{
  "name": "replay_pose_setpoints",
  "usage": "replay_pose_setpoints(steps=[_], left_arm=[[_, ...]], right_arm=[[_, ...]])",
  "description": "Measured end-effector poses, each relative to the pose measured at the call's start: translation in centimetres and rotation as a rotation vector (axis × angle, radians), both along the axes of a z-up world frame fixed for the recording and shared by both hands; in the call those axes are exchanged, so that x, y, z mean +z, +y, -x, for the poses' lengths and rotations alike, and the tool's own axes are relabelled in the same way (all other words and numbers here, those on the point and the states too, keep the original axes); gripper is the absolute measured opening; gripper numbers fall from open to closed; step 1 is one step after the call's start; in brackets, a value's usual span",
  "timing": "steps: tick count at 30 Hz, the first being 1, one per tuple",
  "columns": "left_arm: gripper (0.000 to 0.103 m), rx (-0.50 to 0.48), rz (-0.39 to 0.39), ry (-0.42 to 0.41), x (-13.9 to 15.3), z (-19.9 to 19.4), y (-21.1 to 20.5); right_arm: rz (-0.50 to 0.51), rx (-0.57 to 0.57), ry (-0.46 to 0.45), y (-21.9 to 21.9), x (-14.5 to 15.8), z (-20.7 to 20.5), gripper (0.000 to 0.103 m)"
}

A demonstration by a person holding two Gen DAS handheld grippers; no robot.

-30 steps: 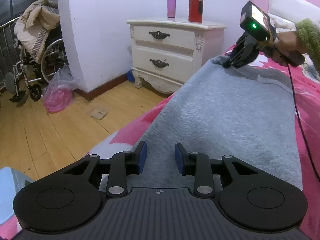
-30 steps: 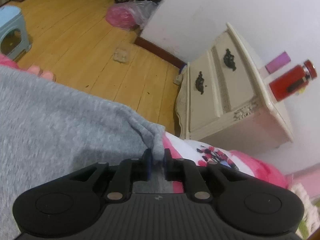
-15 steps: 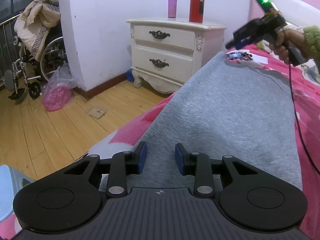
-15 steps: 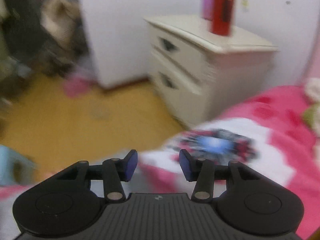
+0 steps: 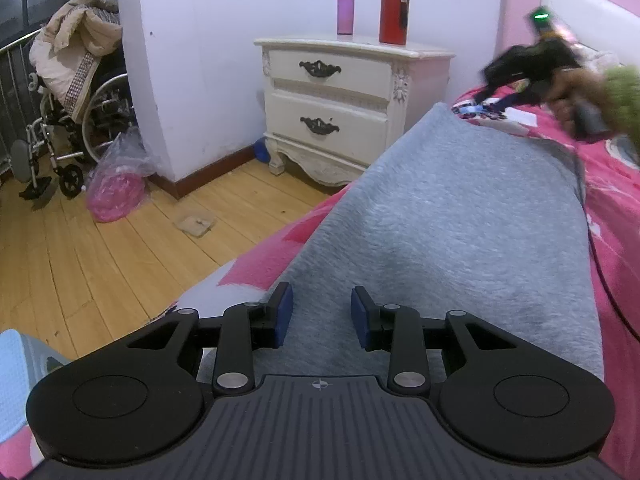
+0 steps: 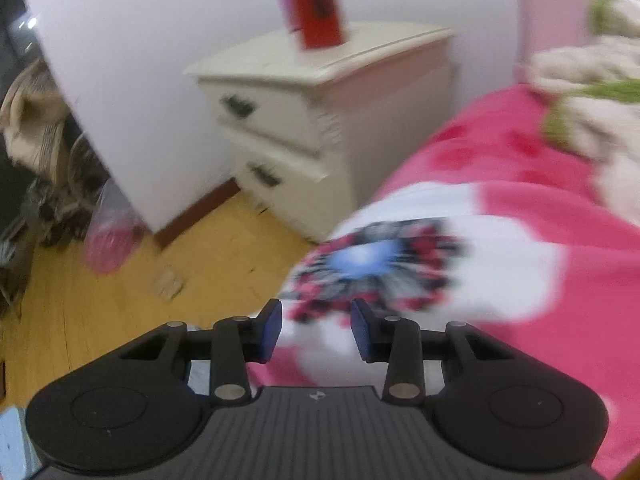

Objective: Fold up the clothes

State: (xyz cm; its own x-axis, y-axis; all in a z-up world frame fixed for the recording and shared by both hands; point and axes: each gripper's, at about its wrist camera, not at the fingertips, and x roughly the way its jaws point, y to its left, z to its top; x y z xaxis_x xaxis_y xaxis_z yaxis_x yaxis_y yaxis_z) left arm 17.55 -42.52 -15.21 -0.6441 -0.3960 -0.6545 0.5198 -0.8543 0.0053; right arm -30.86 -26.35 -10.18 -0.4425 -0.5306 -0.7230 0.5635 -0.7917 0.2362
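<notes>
A grey garment (image 5: 460, 220) lies spread along the edge of a pink bed (image 5: 616, 208). My left gripper (image 5: 322, 312) hovers over its near end, open, with grey cloth showing under the gap and the pads pressing on nothing. In the right wrist view my right gripper (image 6: 316, 320) is above the pink bedspread (image 6: 520, 200), over a flower print (image 6: 372, 264). Its jaws are closing with nothing between them. The left wrist view shows the right gripper (image 5: 488, 92) blurred beyond the garment's far end, held by a hand in a green sleeve (image 5: 624, 96).
A cream nightstand (image 5: 344, 92) stands beside the bed with a red bottle (image 5: 394, 12) and a purple cup (image 5: 345, 14) on top. On the wooden floor are a wheelchair (image 5: 68, 120), a pink bag (image 5: 116, 188) and a blue stool (image 5: 16, 360). Fluffy cream fabric (image 6: 592, 92) lies further up the bed.
The right gripper let go of the grey garment's far corner, rolled upright and moved away over the bedspread. The garment's far end now lies flat. The left gripper has not moved.
</notes>
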Motion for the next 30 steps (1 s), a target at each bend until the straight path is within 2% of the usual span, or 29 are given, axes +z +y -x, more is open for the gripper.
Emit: replay_pose_setpoints(steps=[3,6,9,13,16,20,23,24,28,29,30], left_arm=[[0.035,0.002,-0.009,0.004,0.0,0.0,-0.1],[0.038,0.001,-0.013,0.012,0.2,-0.1,-0.1],[0.04,0.004,-0.01,0.023,0.6,-0.2,0.0],[0.041,0.033,0.048,0.042,2.7,-0.9,1.0],[0.045,0.011,0.037,0.058,5.0,-2.0,2.7],[0.051,-0.131,-0.03,0.067,6.6,-3.1,7.1],[0.051,-0.247,0.019,0.018,5.8,-2.8,11.0],[0.051,-0.274,0.037,-0.008,5.2,-2.5,12.0],[0.05,-0.329,0.136,-0.124,2.7,-1.6,14.6],[0.046,-0.331,0.162,-0.148,2.2,-1.5,14.8],[0.044,-0.326,0.176,-0.161,1.8,-1.4,14.9]], right_arm=[[0.034,-0.042,-0.001,5.6,2.9,-0.7,0.04],[0.085,-0.093,-0.065,11.0,5.0,-1.1,0.042],[0.143,-0.122,-0.146,14.7,5.4,-1.9,0.044],[0.2,-0.124,-0.275,16.8,3.8,-4.0,0.051],[0.223,-0.126,-0.399,16.6,1.1,-5.2,0.052],[0.226,-0.173,-0.491,15.7,-2.1,-6.9,0.052],[0.247,-0.218,-0.524,15.7,-3.9,-7.4,0.05],[0.262,-0.231,-0.526,15.9,-4.2,-7.4,0.049],[0.305,-0.256,-0.495,16.4,-4.5,-6.8,0.029],[0.31,-0.257,-0.494,16.5,-4.6,-6.6,0.023],[0.312,-0.257,-0.502,16.6,-4.7,-6.3,0.021]])
